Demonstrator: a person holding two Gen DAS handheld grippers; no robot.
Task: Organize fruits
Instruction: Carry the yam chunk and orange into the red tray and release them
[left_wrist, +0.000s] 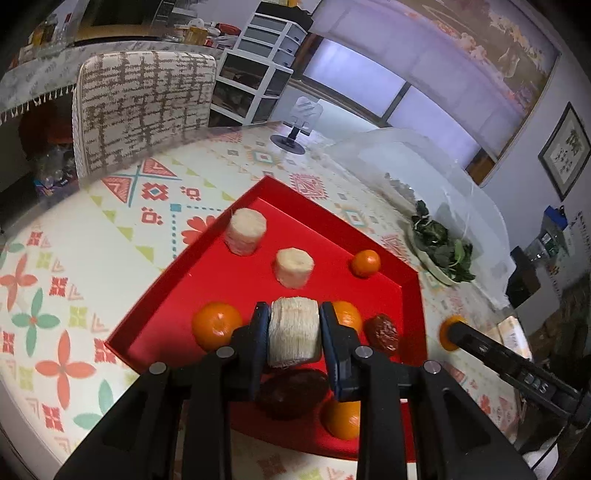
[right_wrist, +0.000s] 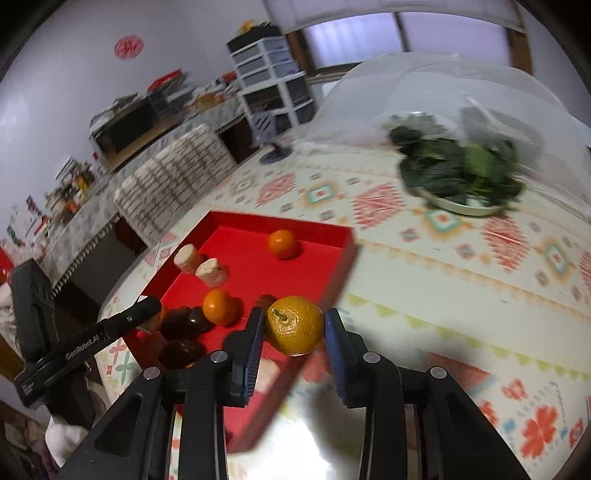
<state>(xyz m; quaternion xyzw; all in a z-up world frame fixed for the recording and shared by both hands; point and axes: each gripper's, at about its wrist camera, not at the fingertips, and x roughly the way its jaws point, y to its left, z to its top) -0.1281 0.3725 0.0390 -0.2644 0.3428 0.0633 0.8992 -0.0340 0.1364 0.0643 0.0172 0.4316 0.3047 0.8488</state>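
Observation:
In the left wrist view my left gripper (left_wrist: 294, 318) is shut on a pale, fibrous cylinder of fruit (left_wrist: 293, 334), held above the red tray (left_wrist: 406, 295). Two more pale pieces (left_wrist: 245, 230) (left_wrist: 294, 267) stand in the tray, with several small oranges (left_wrist: 216, 325) (left_wrist: 365, 263) and dark red fruits (left_wrist: 382, 332) (left_wrist: 291, 393). In the right wrist view my right gripper (right_wrist: 294, 319) is shut on a yellowish orange with a stem (right_wrist: 295, 325), over the tray's near right wall (right_wrist: 332, 236). The left gripper's black finger (right_wrist: 140, 312) reaches in from the left.
A plate of dark greens (right_wrist: 461, 173) sits under a clear dome cover (right_wrist: 406, 85) at the far right of the patterned tablecloth (left_wrist: 92, 229). A patterned chair back (left_wrist: 144, 107) stands beyond the table's left edge. A small clear stand (left_wrist: 291, 140) is at the far side.

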